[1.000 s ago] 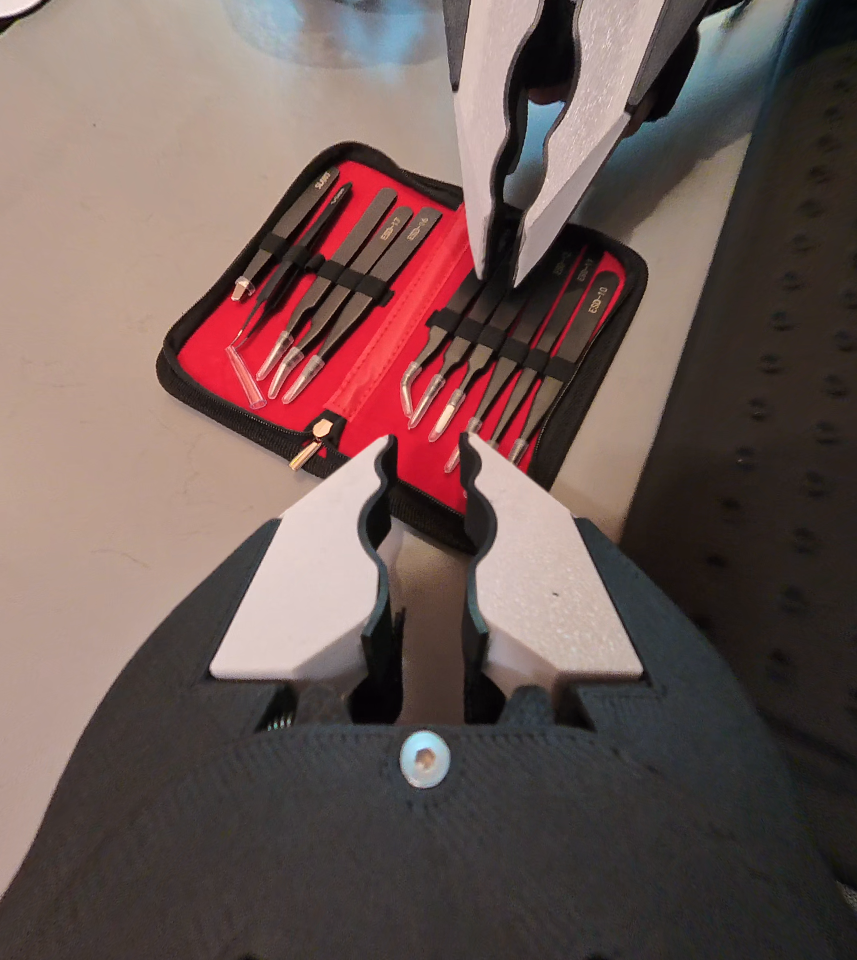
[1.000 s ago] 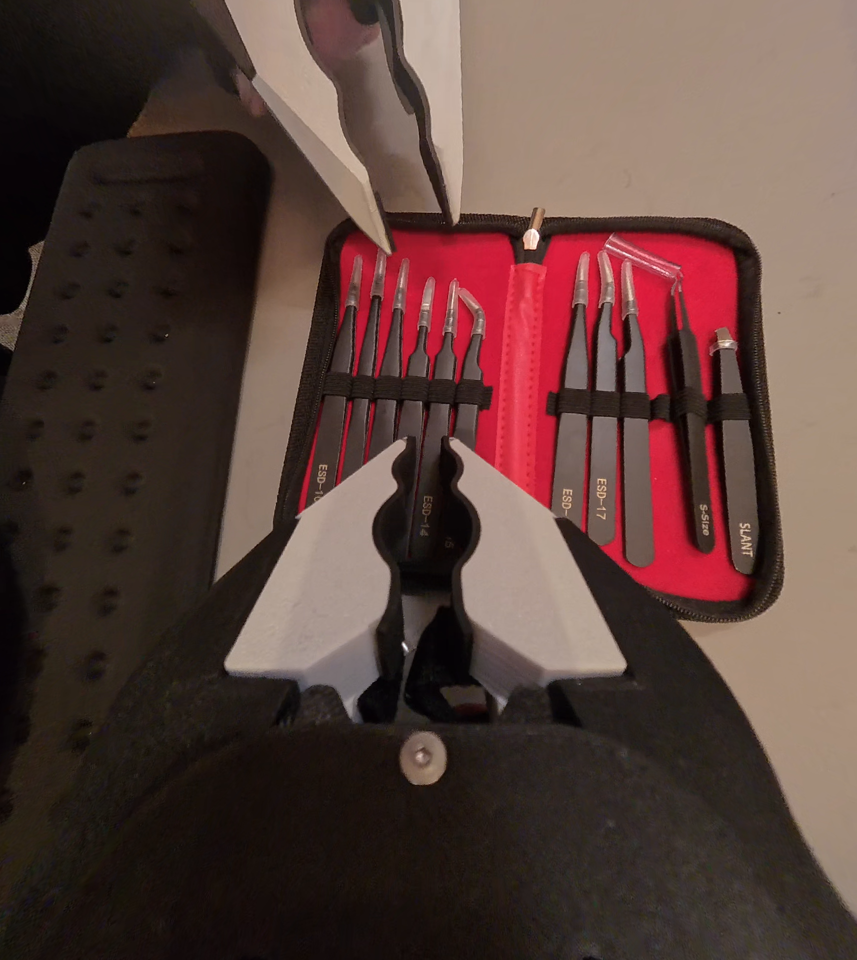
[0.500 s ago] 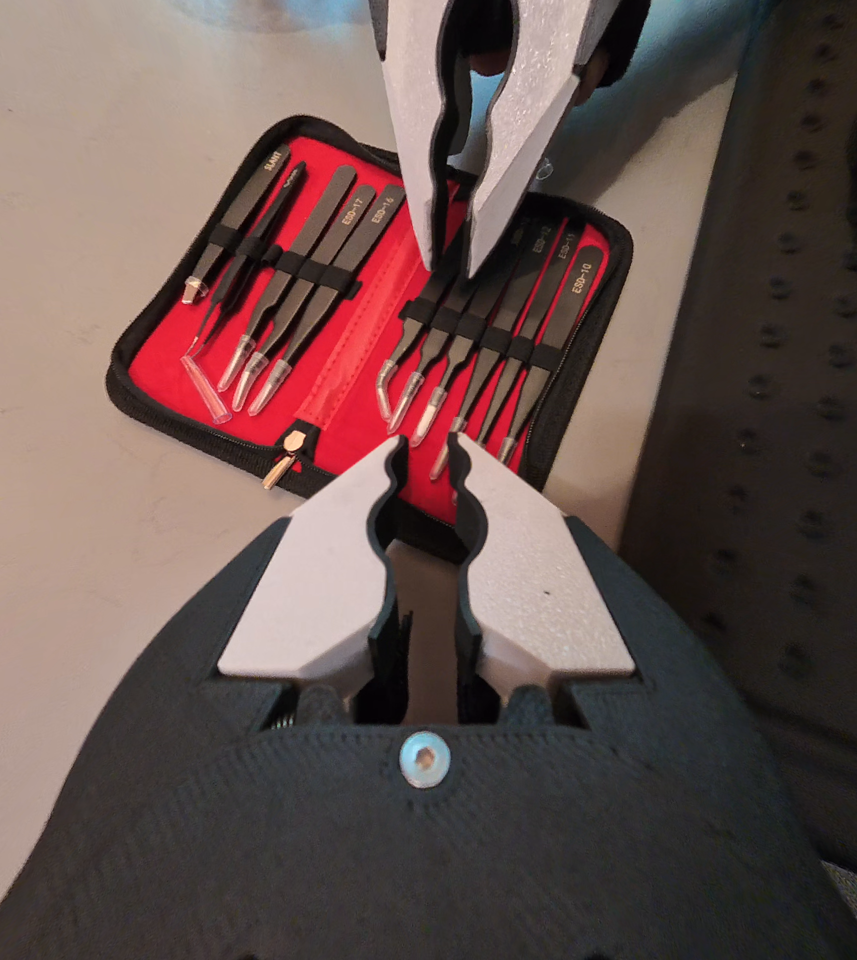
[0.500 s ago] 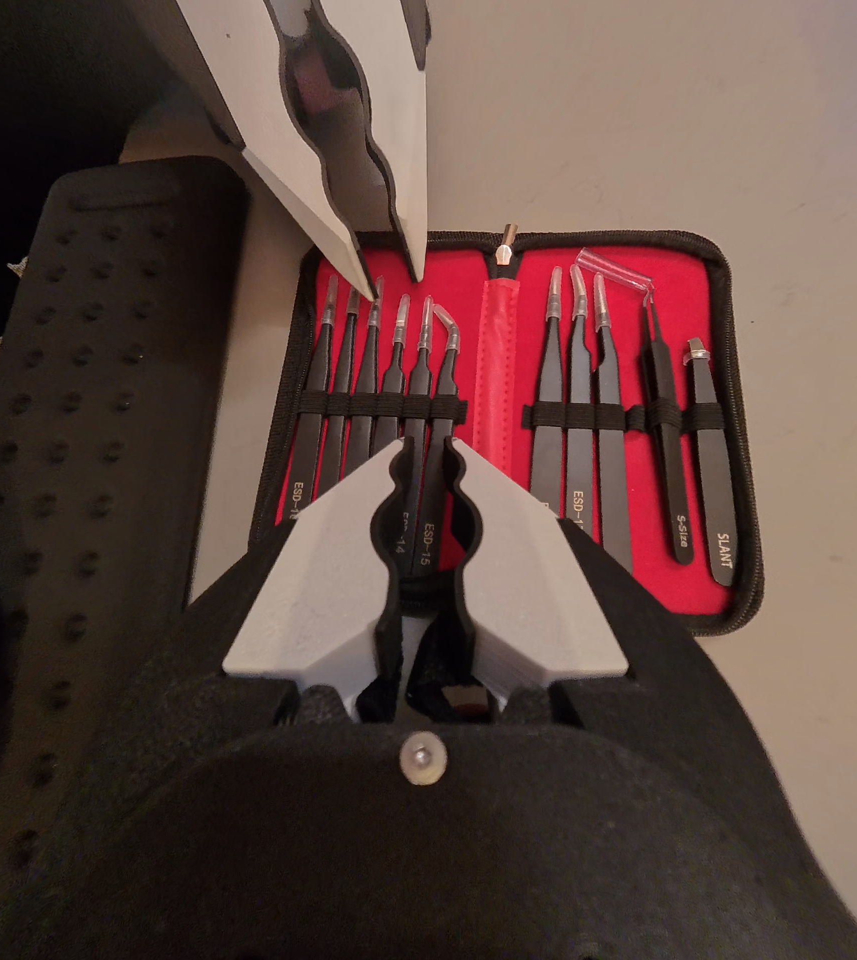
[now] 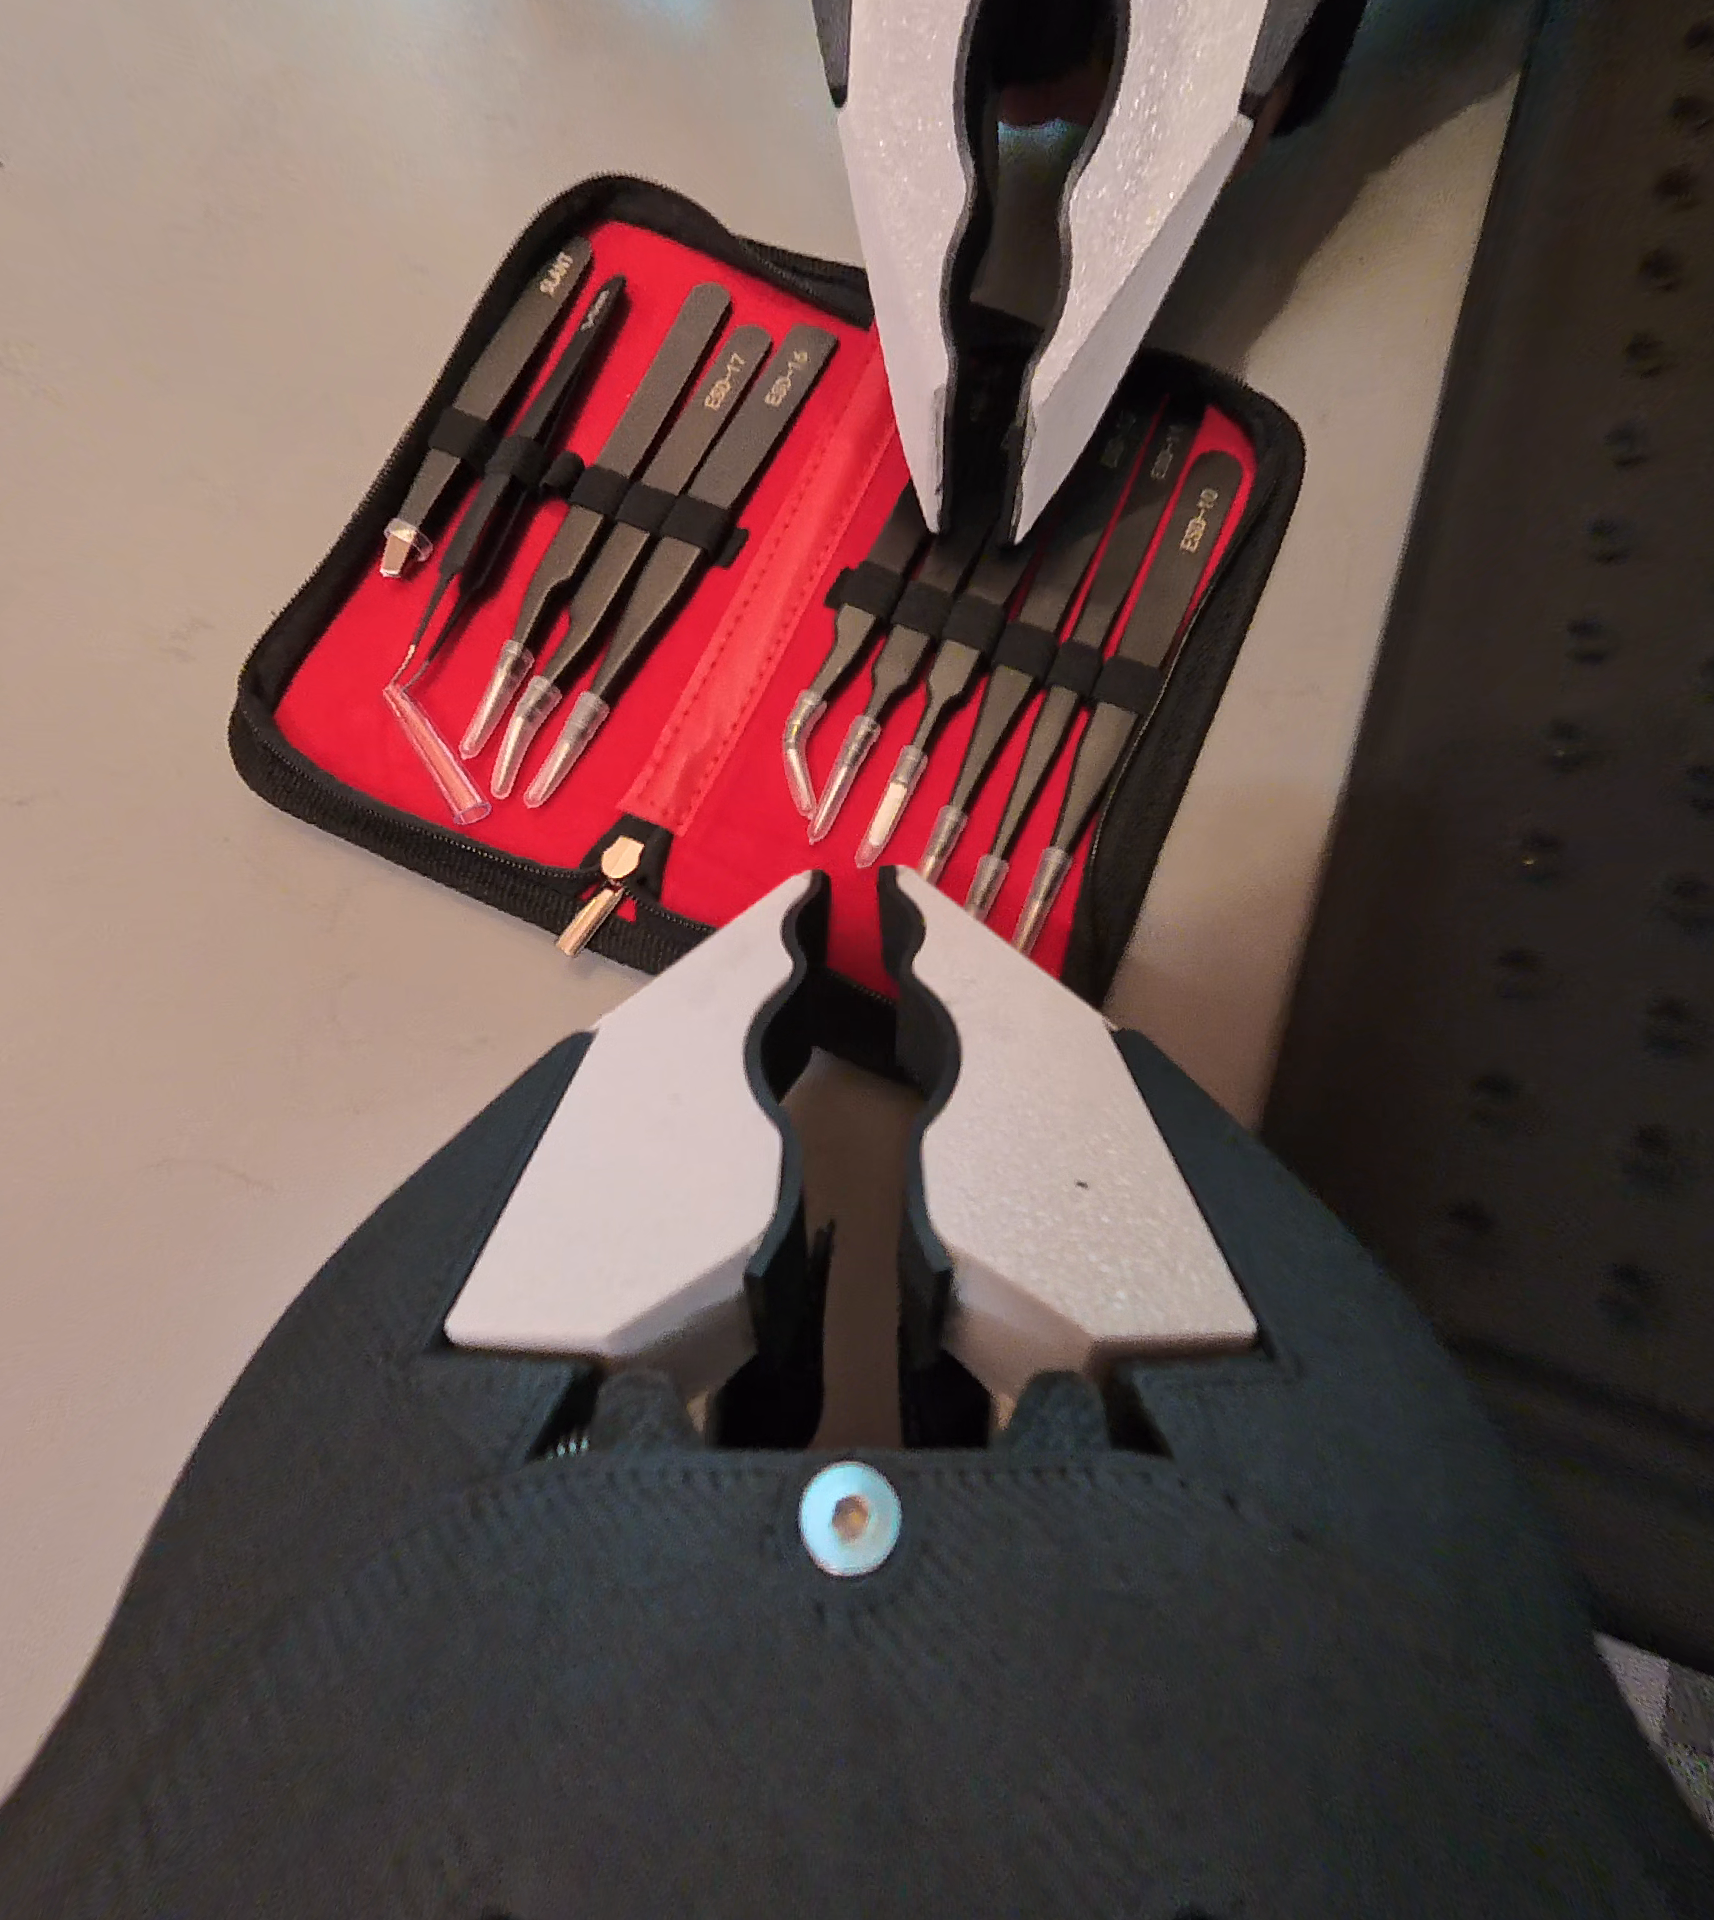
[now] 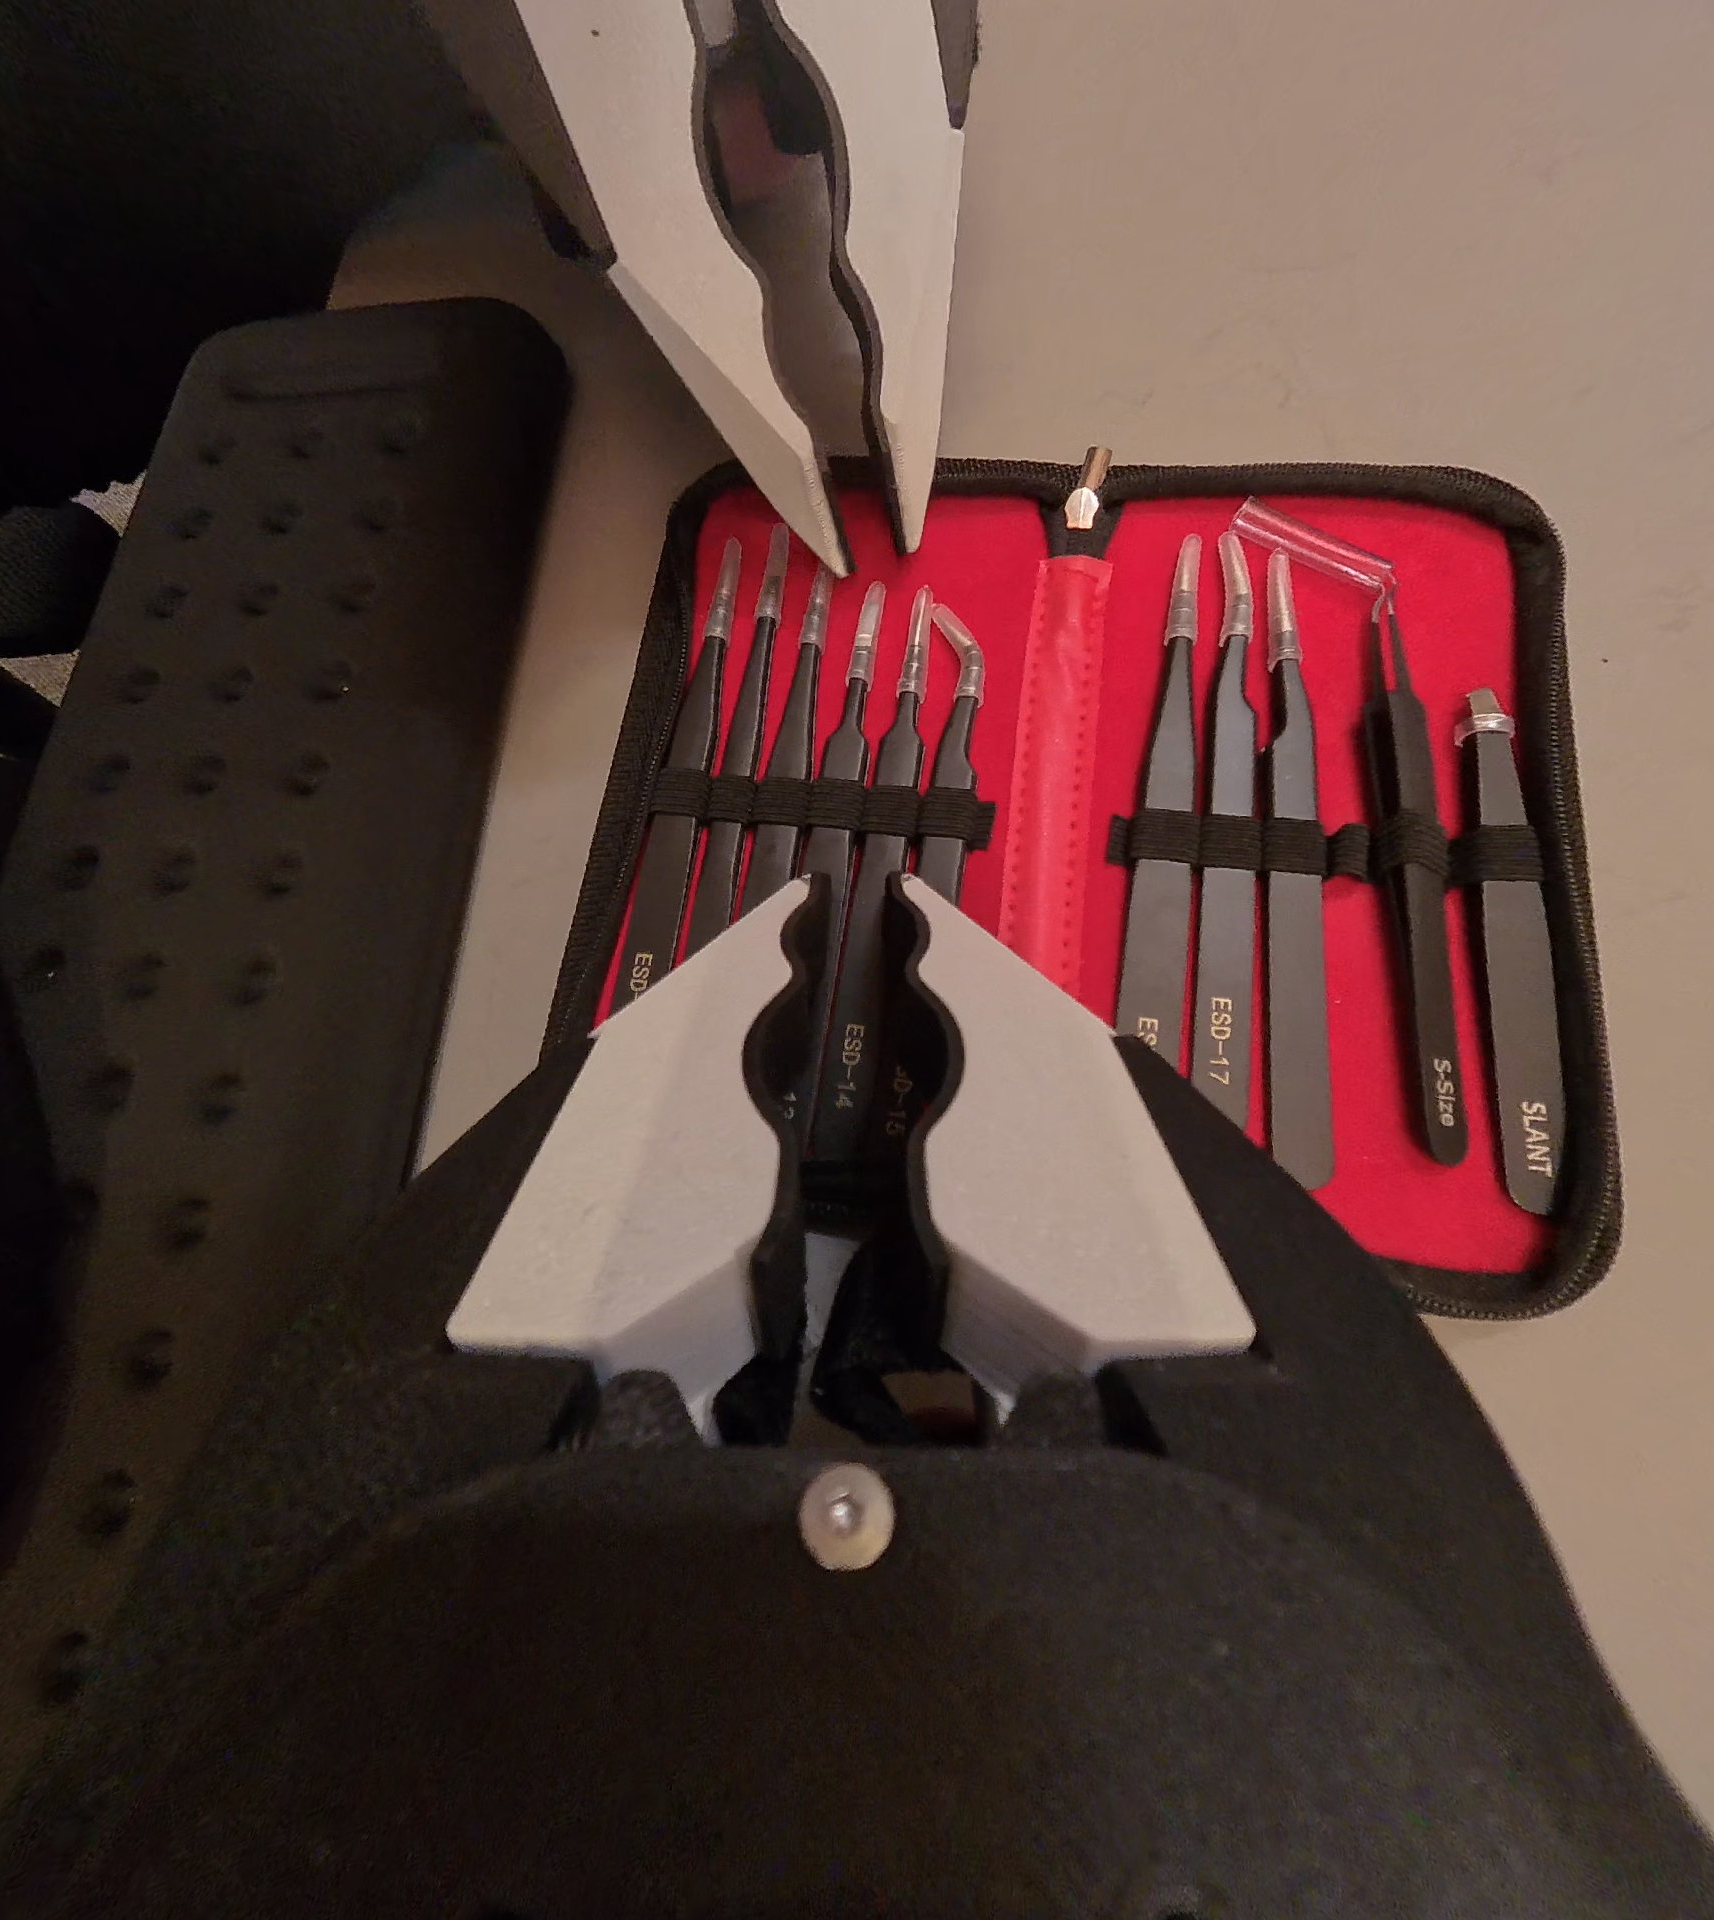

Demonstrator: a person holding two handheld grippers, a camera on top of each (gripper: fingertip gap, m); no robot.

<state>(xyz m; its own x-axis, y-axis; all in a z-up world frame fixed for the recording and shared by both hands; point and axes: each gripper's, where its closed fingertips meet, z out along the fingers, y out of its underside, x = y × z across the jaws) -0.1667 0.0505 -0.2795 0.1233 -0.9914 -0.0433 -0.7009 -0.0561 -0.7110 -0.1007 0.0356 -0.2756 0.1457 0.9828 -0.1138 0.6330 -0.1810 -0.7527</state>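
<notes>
Tweezers counted: eleven black, in one open red-lined zip case lying flat on pale table; six under one elastic band, five under the other band. Right gripper poised over handle ends of six-piece row, fingers slightly parted, gripping nothing. Left gripper at case's opposite edge, beside capped tips, narrowly parted, empty. One loose clear tip sleeve by five-piece row. One black perforated pad beside case.

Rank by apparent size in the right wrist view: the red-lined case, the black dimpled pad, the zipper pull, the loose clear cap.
1. black dimpled pad, though it lies nearer the camera
2. red-lined case
3. loose clear cap
4. zipper pull
</notes>
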